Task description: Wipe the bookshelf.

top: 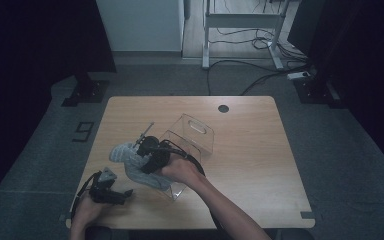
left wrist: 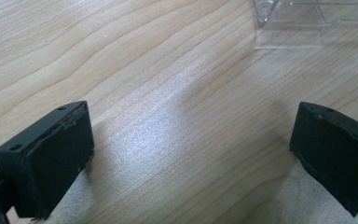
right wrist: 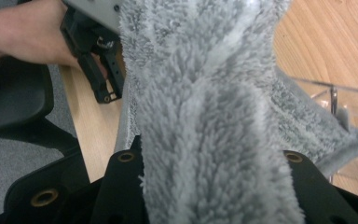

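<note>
Right gripper view shows my right gripper (right wrist: 214, 186) pinching the fluffy grey towel (right wrist: 205, 93); I should grip firmly, steering it into the clear plastic box (top: 192, 137); my left gripper (left wrist: 191, 154) rests spread, empty.

Two grippers, one cloth, one clear box on one table

Counted on the wooden table (top: 250, 150): one grey fluffy cloth (top: 130, 161), one clear plastic box (top: 192, 136), and two black grippers, the left (top: 122, 193) and the right (top: 142, 150), each held in one of the person's two hands.
</note>
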The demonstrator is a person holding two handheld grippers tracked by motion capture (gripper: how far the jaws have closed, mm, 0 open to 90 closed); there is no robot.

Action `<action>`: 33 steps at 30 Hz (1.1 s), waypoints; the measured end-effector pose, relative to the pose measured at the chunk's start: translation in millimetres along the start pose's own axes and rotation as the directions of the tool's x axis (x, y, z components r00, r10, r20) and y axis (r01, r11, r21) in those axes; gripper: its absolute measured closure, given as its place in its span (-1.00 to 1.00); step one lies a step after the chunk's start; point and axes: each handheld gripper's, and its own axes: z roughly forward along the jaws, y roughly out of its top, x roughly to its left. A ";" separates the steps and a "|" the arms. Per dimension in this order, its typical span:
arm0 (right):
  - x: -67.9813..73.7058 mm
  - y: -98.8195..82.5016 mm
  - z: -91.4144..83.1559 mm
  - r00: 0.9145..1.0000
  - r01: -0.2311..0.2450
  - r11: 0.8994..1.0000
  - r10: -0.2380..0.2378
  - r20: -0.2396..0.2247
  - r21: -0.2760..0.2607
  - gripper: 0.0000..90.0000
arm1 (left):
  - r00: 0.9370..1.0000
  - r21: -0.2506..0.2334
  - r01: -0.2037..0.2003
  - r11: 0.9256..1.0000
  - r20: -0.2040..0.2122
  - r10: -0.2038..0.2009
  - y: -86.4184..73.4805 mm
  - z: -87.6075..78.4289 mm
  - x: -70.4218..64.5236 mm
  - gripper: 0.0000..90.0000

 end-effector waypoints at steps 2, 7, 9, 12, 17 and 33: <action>0.2 -5.2 -2.6 1.000 -0.007 1.000 0.007 -0.005 -0.004 0.33 | 1.000 0.000 -0.001 1.000 0.001 0.001 0.0 0.0 0.1 -1.00; 0.0 -17.4 -7.3 1.000 -0.013 1.000 0.013 -0.014 -0.016 0.32 | 1.000 0.000 -0.001 1.000 0.000 0.001 0.0 -0.1 0.1 -1.00; 0.6 -23.2 -9.6 1.000 -0.015 1.000 0.014 -0.017 -0.024 0.31 | 1.000 0.000 -0.001 1.000 0.000 0.001 0.0 -0.1 0.1 -1.00; 1.8 -31.2 -13.2 1.000 -0.016 0.999 0.015 -0.021 -0.033 0.30 | 1.000 0.000 -0.001 1.000 0.000 0.001 0.0 -0.1 0.1 -1.00; 1.7 -46.1 -17.8 0.999 -0.025 0.998 0.024 -0.032 -0.051 0.29 | 1.000 0.002 -0.004 1.000 -0.001 0.004 0.0 -0.2 0.3 -1.00; 3.4 -86.0 -20.8 0.998 -0.048 0.996 0.044 -0.047 -0.073 0.29 | 1.000 0.002 -0.003 1.000 -0.002 0.003 0.1 -0.2 0.6 -1.00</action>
